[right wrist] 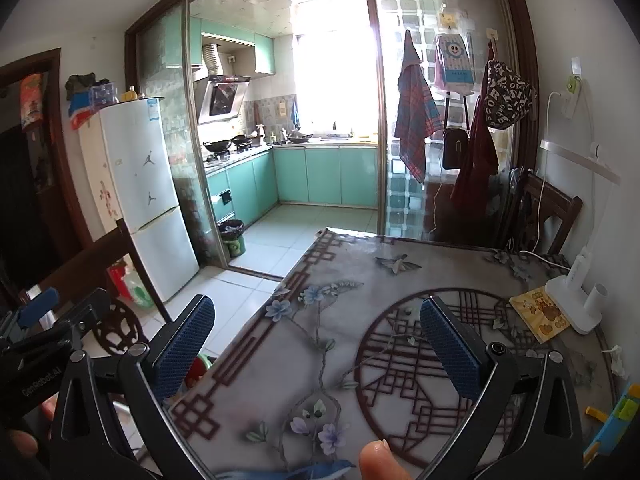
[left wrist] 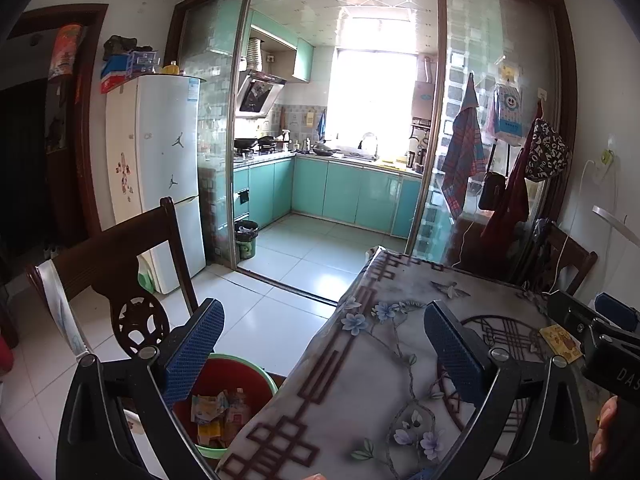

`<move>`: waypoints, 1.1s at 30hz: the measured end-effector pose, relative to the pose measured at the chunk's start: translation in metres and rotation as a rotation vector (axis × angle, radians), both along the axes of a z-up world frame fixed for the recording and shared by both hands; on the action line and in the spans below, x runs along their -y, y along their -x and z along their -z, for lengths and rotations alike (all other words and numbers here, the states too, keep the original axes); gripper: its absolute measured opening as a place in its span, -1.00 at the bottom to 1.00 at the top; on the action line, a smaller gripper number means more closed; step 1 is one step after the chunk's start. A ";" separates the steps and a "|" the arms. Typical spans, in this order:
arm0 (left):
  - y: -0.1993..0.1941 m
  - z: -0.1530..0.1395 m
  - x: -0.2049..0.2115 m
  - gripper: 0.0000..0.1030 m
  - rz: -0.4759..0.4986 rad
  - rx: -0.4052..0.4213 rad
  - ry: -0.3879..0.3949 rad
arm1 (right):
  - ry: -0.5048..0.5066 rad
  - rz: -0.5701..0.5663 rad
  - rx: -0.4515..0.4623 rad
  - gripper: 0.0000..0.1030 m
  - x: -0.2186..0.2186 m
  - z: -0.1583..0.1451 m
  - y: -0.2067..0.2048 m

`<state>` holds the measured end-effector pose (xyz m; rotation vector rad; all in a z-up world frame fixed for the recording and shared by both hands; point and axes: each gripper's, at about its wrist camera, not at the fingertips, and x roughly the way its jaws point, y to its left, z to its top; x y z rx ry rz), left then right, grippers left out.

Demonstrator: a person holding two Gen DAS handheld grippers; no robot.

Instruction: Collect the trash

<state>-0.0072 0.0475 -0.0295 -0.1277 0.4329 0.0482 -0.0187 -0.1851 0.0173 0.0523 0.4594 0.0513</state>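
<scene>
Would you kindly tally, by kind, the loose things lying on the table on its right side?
Yellow printed card: 1
White lamp base: 1
Blue and yellow toy: 1
Small white scrap: 1
Total: 4
Both grippers are open and hold nothing.

A table (right wrist: 360, 320) covered in a floral, lattice-patterned cloth carries a yellow card (right wrist: 538, 314), a white lamp base (right wrist: 574, 300), a crumpled white scrap (right wrist: 616, 360) and a blue-and-yellow toy (right wrist: 612, 420) along its right side.
</scene>
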 end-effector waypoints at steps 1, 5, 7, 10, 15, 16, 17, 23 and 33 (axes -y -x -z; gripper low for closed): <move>0.000 0.000 0.000 0.96 0.002 0.000 0.000 | 0.000 0.001 0.000 0.99 0.000 0.000 0.000; 0.000 0.000 0.002 0.96 0.005 0.003 -0.004 | 0.001 0.002 0.000 0.99 0.001 0.001 0.000; 0.000 0.000 0.002 0.96 0.008 0.002 -0.004 | 0.002 0.002 -0.004 1.00 0.001 0.001 0.000; 0.000 0.000 0.002 0.96 0.005 0.003 -0.004 | 0.002 0.001 -0.005 1.00 0.003 0.001 0.000; -0.001 -0.001 0.002 0.96 0.006 0.002 -0.004 | 0.004 0.000 -0.004 0.99 0.003 0.002 -0.001; -0.001 -0.001 0.002 0.96 0.006 0.002 -0.004 | 0.004 -0.001 -0.005 1.00 0.003 0.001 -0.002; -0.001 -0.001 0.002 0.96 0.005 0.003 -0.004 | 0.003 -0.001 -0.005 0.99 0.004 0.001 -0.002; -0.003 0.001 0.001 0.96 0.002 -0.001 -0.005 | 0.001 -0.001 -0.007 0.99 0.003 0.002 -0.002; -0.006 0.003 0.002 0.96 0.006 -0.010 -0.005 | 0.001 0.001 -0.009 1.00 0.004 0.004 -0.004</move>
